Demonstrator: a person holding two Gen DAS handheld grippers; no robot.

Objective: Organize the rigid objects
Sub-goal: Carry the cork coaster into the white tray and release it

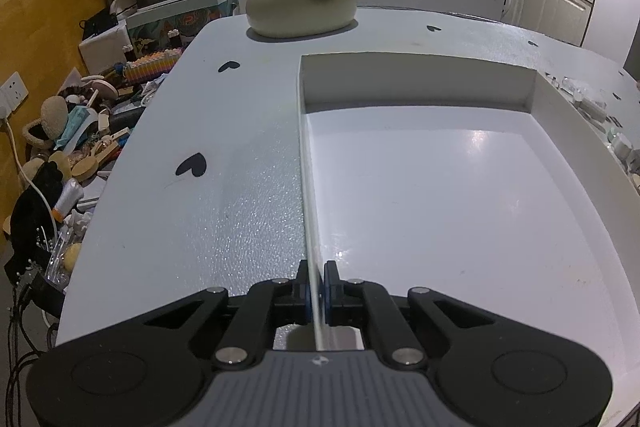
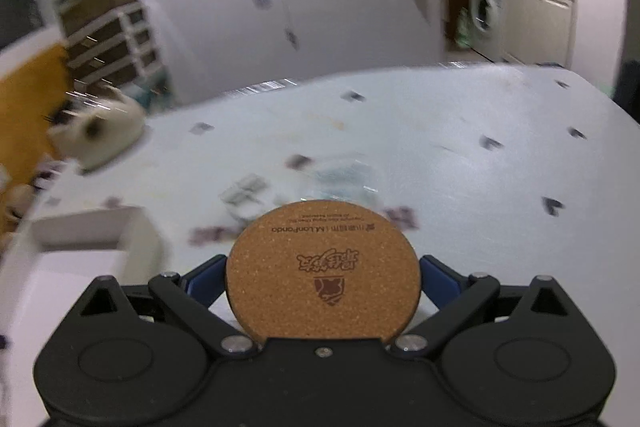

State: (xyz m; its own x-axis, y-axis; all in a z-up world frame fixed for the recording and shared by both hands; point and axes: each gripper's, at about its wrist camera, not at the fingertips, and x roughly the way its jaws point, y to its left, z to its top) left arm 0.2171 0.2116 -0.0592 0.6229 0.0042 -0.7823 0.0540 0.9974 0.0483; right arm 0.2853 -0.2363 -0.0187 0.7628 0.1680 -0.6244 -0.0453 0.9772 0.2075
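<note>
The left gripper (image 1: 316,285) pinches the left wall of the white tray (image 1: 306,163), whose floor lies bare. The right gripper (image 2: 323,277) clamps a cork coaster (image 2: 322,269) by its edges above the table (image 2: 440,155).

Cork coaster (image 2: 323,273) printed upside down "M.LonFondo" (beside Chinese characters too small to read), fox-crest logo
</note>
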